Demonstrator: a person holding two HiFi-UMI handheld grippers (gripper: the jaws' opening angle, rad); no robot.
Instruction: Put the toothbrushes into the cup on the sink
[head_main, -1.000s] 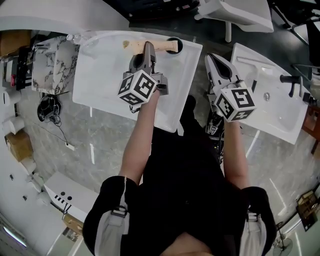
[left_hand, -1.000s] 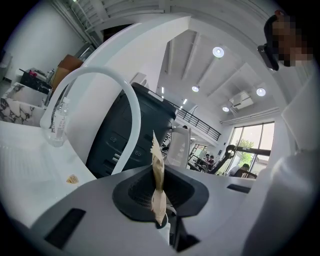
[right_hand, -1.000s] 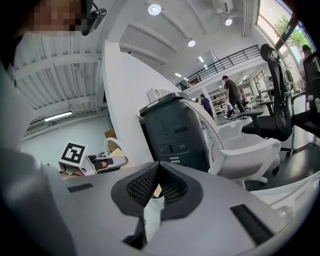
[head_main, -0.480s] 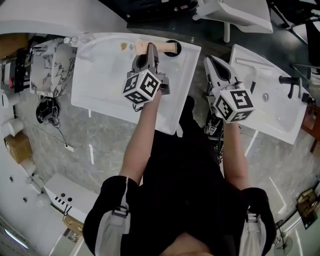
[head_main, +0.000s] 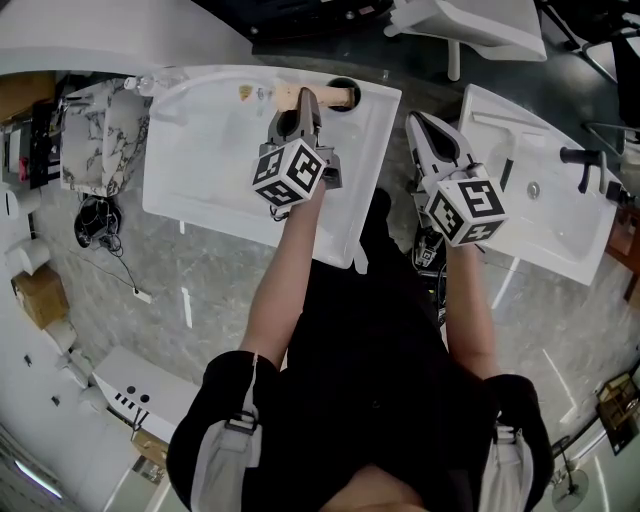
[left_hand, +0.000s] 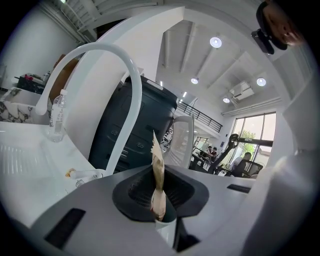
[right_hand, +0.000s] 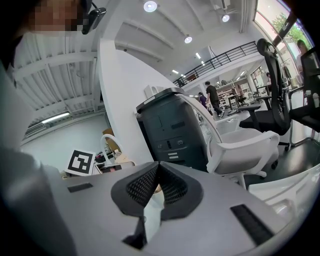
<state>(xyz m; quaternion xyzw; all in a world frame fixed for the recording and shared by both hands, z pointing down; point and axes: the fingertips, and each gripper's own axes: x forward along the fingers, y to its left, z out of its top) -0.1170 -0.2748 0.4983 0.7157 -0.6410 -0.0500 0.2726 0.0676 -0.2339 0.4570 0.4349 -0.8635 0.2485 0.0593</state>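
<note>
A toothbrush in a tan paper wrapper (head_main: 330, 97) lies crosswise at the far edge of the white sink (head_main: 200, 170). My left gripper (head_main: 301, 103) is shut on its middle. The wrapper's right end reaches over the dark-rimmed cup (head_main: 346, 87) at the sink's far right corner. In the left gripper view the crumpled brown wrapper (left_hand: 157, 175) stands pinched between the dark pads. My right gripper (head_main: 424, 130) hangs to the right over the gap between two sinks. Its jaws are shut with nothing in them, as the right gripper (right_hand: 158, 172) view also shows.
A white arched faucet (left_hand: 107, 55) and a clear bottle (left_hand: 57, 112) stand at the sink's back. A small yellowish item (head_main: 245, 92) lies near the faucet base. A second sink (head_main: 545, 215) with a black tap (head_main: 583, 165) is at the right. Marbled bags (head_main: 100, 130) sit left.
My left gripper has carried the wrapped toothbrush a little to the right, toward the cup. The right gripper has barely moved.
</note>
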